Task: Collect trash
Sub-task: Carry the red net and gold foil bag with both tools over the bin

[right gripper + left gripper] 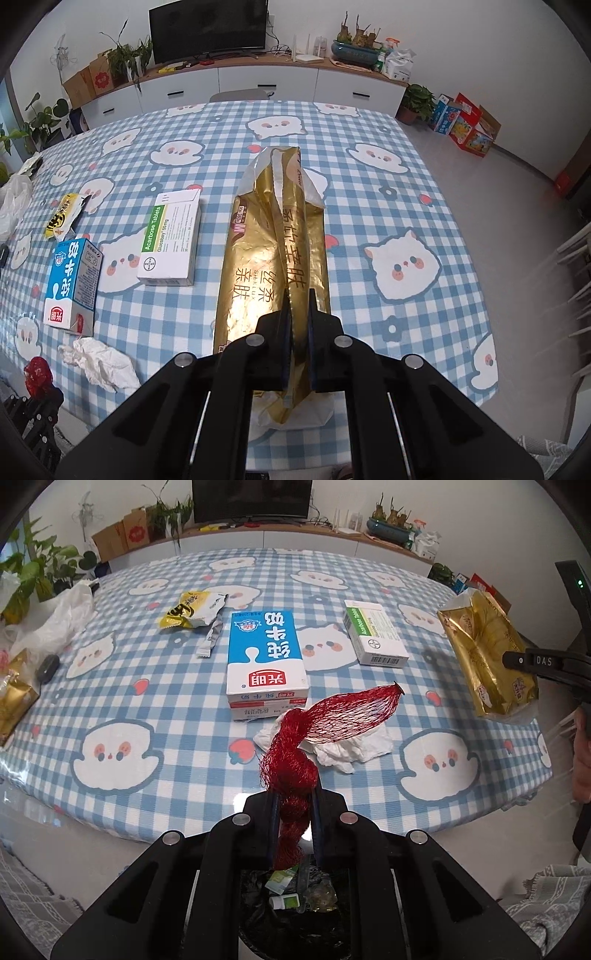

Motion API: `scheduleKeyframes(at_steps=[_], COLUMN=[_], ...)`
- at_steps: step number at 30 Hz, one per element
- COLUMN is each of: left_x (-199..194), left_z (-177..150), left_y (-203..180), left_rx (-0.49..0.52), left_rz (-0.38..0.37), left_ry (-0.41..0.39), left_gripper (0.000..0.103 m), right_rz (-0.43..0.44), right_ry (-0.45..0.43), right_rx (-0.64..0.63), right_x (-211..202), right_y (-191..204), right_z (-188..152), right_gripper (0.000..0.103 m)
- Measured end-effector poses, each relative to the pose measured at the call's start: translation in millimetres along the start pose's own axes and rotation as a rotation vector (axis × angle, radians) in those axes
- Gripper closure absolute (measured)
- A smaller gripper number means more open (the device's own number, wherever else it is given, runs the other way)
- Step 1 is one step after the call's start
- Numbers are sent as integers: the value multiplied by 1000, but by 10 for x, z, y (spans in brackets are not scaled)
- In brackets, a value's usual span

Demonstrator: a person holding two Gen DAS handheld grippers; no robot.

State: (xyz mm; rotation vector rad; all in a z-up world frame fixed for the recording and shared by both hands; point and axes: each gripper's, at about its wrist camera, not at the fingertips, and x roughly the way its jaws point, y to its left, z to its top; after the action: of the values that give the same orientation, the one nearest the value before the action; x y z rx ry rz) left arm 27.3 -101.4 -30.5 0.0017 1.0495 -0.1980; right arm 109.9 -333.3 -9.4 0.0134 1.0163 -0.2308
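- Left claw (294,805) is clamped on a red net (295,760), held off the surface (155,782) right above a black-lined bin (295,923) at the near edge.
- Bin already holds scraps, a small white-green packet among them; collection is judged partly done.
- Right claw (297,321) is pinched on the fold of a gold wrapper (273,258), lifted clear of the surface, well right of the bin.
- Left on the surface: tissue (351,749) near the edge, milk carton (264,657) behind it, tablet box (373,635), yellow wrapper (192,609), a second gold pack (14,701) and a white bag (62,620) at far left.
- Room: open checked cloth between items; near edge is clear at the bin, and both loads hang free.
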Motion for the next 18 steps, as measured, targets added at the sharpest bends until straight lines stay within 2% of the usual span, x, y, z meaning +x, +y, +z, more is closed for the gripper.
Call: scheduleKeyframes(at_steps=[11, 18], left_x=[-423, -473], left_z=[-315, -618], left_y=[-94, -185], left_rx=[1, -1], left_rz=[-18, -26], left_ry=[-13, 8], left_gripper=[90, 90], right_rz=[14, 34], right_ry=[-49, -65], right_rx=[26, 21], right_x=[-761, -958], right_y=[-297, -427], right_z=[-653, -1252], right_gripper=[98, 98])
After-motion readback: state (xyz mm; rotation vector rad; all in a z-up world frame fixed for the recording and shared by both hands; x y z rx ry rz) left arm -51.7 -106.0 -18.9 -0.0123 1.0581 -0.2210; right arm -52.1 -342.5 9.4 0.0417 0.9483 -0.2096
